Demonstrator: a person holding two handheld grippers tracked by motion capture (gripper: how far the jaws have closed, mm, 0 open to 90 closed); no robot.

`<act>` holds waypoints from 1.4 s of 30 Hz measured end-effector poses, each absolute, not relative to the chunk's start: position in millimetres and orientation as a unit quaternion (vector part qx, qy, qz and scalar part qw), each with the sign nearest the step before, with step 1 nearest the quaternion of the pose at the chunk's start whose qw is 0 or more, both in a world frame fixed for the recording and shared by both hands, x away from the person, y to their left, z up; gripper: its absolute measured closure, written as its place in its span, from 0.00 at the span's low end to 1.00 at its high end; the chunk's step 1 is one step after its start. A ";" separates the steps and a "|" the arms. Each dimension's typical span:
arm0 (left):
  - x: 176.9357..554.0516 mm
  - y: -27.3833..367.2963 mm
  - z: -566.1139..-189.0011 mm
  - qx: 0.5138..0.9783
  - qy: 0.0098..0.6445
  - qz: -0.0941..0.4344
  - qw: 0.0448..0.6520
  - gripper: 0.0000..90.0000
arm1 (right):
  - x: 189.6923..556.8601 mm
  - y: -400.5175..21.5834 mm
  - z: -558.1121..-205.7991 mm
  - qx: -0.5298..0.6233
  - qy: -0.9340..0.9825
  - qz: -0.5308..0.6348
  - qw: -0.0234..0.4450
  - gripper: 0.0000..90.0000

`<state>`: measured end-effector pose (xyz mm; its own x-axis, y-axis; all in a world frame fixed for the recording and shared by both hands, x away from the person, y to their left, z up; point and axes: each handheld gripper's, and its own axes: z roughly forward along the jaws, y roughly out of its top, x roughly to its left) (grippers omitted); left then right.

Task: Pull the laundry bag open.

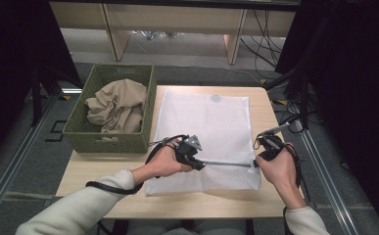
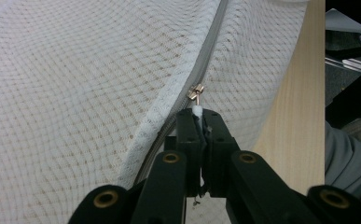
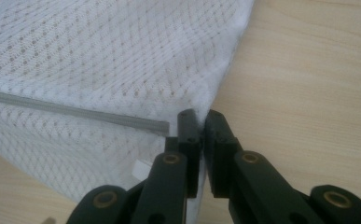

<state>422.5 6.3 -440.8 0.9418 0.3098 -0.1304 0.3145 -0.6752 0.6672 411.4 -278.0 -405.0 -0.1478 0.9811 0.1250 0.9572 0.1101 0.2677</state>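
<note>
A wooden table carries a white mesh bag and a green basket.

High overhead view — gripper views close on shared mesh bag

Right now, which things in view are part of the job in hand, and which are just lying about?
In use:
- white mesh bag, flat on the table
- its grey zipper
- zipper pull, pinched by the left gripper
- bag's edge, pinched by the right gripper

Lying about:
- green basket
- beige cloth inside it
</note>
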 end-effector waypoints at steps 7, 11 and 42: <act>424.3 13.3 -439.8 0.916 0.176 0.002 0.361 0.97 | 411.2 -283.0 -405.2 0.655 0.740 0.144 0.049 0.97; 424.5 15.3 -439.0 0.915 0.176 0.000 0.364 0.97 | 411.2 -282.4 -404.8 0.653 0.742 0.144 0.049 0.97; 424.8 27.4 -433.6 0.911 0.181 0.007 0.370 0.97 | 413.6 -289.4 -406.5 0.651 0.742 0.148 0.052 0.96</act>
